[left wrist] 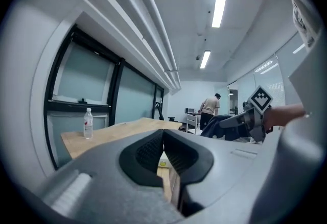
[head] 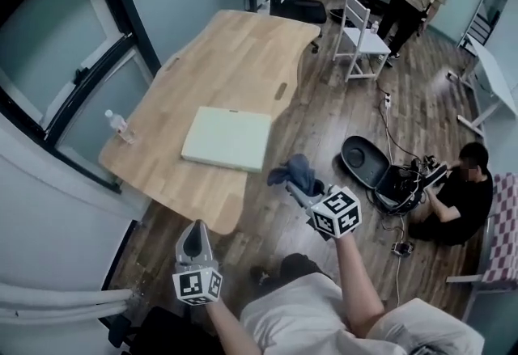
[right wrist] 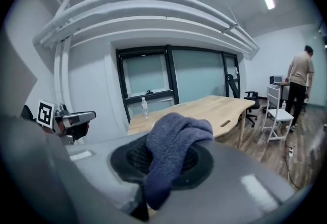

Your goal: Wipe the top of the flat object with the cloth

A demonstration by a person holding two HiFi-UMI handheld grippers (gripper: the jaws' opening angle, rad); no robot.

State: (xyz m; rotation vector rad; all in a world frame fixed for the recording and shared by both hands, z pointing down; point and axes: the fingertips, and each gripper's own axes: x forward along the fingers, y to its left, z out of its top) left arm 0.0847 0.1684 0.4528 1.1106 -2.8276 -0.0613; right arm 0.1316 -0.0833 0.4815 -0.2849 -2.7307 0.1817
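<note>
right gripper view: right gripper (right wrist: pixel 164 160) holds the cloth (right wrist: pixel 176 133), seemingly bunched.

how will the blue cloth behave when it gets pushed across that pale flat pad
Probably floppy: the cloth droops over the right claw in soft folds. Likely light, as one pinch carries it all. Its towelling nap looks grippy, so it may bunch up rather than glide on the flat object.
</note>
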